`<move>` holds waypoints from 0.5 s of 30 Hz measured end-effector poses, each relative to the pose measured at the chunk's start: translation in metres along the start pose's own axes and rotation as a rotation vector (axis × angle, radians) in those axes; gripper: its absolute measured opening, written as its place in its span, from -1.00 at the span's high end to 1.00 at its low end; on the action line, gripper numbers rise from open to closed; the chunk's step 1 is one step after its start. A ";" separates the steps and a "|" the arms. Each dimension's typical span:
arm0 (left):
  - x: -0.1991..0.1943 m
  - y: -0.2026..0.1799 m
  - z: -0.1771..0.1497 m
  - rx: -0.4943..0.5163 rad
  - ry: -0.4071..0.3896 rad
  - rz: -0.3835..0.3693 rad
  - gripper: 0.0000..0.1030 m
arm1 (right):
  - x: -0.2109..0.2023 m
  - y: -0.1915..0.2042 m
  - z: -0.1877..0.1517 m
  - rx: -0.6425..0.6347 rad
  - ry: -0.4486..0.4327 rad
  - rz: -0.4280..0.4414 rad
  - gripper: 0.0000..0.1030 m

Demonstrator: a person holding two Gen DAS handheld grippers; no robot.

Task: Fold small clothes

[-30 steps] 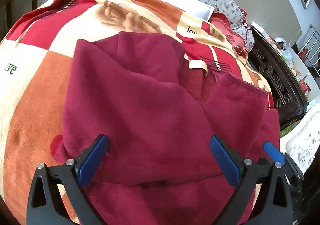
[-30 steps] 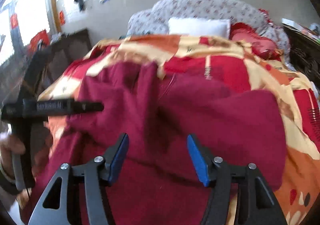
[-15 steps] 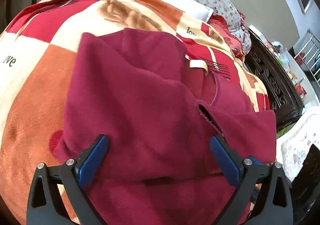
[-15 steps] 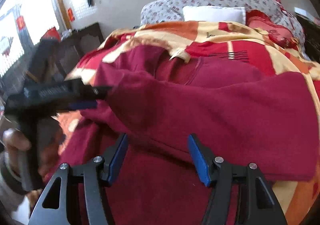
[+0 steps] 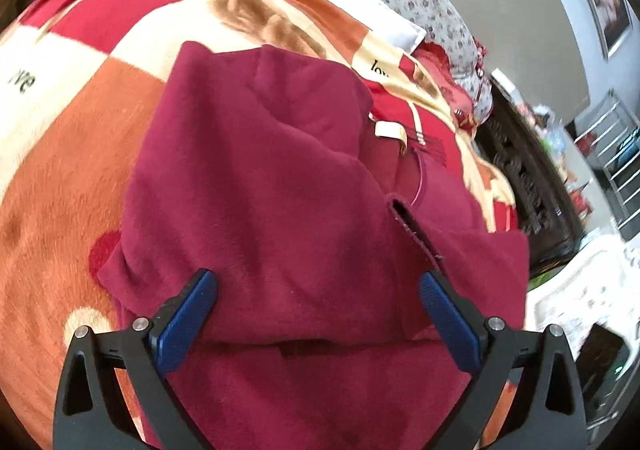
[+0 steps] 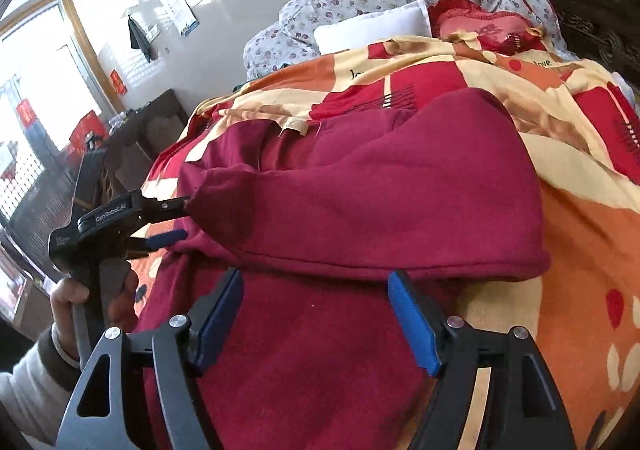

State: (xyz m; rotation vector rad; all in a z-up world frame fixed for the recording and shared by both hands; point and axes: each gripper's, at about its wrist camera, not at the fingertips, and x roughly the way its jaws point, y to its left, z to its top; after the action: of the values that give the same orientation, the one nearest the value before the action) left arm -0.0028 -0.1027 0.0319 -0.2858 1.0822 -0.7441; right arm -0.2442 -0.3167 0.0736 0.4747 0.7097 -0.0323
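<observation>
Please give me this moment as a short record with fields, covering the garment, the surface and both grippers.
garment: maroon top, both sides folded inward, on the blanket
surface: patterned blanket on a bed
left gripper: open, over the garment
right gripper: open, at the folded edge
behind: white pillow

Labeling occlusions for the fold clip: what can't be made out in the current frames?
- Sweater hem: cut off by the bottom edge and the tools in both views.
- Left tool, right view: fingers open beside the fold; contact unclear.
- Neck label: too small to read.
- Blanket wording: "love" cut by the left view's edge.
- Shelf items, far right of left view: blurred.
</observation>
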 end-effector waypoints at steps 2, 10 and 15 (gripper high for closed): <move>-0.004 0.003 0.001 -0.021 -0.004 -0.023 -0.96 | 0.000 0.002 0.000 -0.008 -0.001 0.001 -0.54; -0.002 0.006 -0.002 -0.050 -0.002 -0.048 -0.96 | 0.002 0.005 0.000 -0.015 0.001 0.003 -0.56; 0.004 -0.017 -0.001 0.039 0.006 -0.022 -0.96 | 0.002 0.007 0.000 -0.019 0.002 0.004 -0.56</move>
State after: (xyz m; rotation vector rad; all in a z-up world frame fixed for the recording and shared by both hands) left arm -0.0102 -0.1175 0.0383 -0.2631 1.0704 -0.7857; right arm -0.2415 -0.3101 0.0755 0.4580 0.7099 -0.0209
